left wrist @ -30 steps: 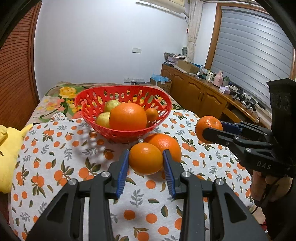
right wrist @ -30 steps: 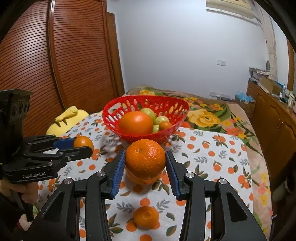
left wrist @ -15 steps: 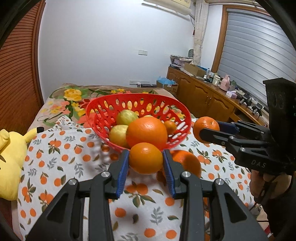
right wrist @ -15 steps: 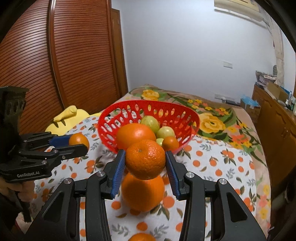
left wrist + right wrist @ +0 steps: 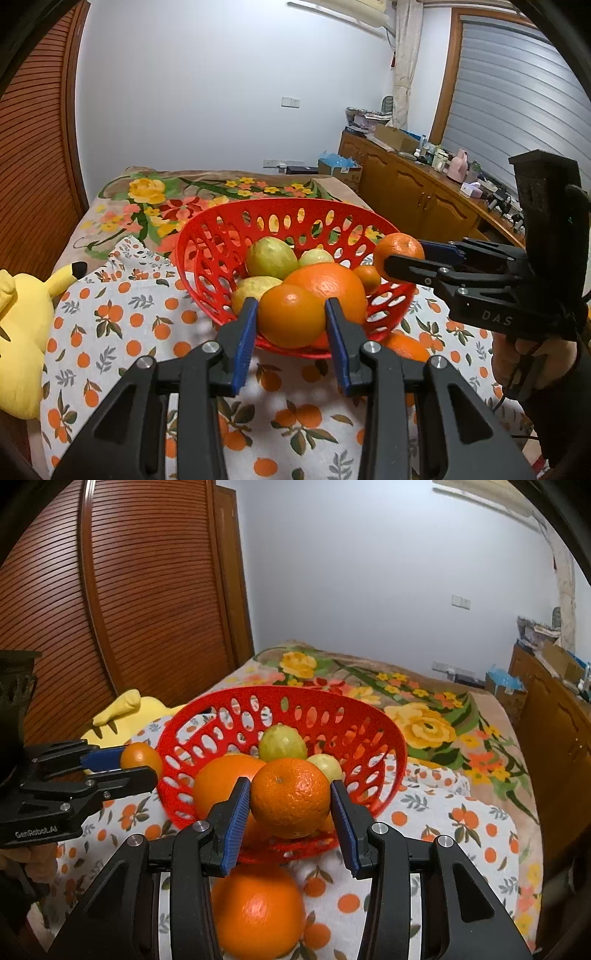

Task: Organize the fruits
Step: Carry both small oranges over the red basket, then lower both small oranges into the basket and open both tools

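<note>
A red perforated basket (image 5: pixel 221 236) (image 5: pixel 362 716) sits on an orange-print cloth and holds a big orange (image 5: pixel 332 284), green-yellow fruits (image 5: pixel 271 256) and a small orange. My left gripper (image 5: pixel 290 325) is shut on an orange (image 5: pixel 290 319) at the basket's near rim. My right gripper (image 5: pixel 291 803) is shut on an orange (image 5: pixel 291 797) just over the basket's rim; it also shows in the left wrist view (image 5: pixel 399 254). The left gripper shows at the left of the right wrist view (image 5: pixel 138 760). Another large orange (image 5: pixel 258 912) lies on the cloth below the right gripper.
A yellow plush toy (image 5: pixel 18 328) lies left of the basket. A floral blanket (image 5: pixel 424 709) covers the bed behind. A wooden cabinet (image 5: pixel 413 192) with clutter runs along the right. A wooden slatted wardrobe (image 5: pixel 129 590) stands at the left.
Both grippers have lifted their oranges and carried them forward to the basket's rim. The basket looks larger and closer in both views.
</note>
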`<state>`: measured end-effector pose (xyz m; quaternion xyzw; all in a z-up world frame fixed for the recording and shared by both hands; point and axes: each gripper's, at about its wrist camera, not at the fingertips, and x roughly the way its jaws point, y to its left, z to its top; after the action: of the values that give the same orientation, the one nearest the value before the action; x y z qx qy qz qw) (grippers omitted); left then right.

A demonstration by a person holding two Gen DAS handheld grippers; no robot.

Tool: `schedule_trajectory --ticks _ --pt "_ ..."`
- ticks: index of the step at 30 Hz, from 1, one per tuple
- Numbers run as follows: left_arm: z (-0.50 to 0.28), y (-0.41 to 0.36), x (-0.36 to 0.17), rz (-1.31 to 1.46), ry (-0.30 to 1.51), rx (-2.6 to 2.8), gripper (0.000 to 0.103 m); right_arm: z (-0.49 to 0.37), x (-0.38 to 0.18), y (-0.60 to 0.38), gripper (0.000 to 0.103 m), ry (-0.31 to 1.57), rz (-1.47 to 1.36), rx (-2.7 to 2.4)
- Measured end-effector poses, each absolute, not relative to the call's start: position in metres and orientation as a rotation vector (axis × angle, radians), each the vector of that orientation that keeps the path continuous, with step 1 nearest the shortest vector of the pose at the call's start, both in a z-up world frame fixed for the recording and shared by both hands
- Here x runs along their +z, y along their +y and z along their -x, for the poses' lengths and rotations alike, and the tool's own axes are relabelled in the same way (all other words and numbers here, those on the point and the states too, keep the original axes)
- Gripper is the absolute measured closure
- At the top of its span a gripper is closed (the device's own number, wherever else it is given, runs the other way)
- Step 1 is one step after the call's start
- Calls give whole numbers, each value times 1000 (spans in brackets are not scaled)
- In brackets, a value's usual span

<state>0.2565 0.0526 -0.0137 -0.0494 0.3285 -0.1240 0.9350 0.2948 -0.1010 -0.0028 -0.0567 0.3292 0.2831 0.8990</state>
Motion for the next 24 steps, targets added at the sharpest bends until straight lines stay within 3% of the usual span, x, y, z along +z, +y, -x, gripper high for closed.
schedule_trajectory --ticks 24 --pt "-302 64 -29 96 705 -215 68 -370 -23 -73 59 800 126 642"
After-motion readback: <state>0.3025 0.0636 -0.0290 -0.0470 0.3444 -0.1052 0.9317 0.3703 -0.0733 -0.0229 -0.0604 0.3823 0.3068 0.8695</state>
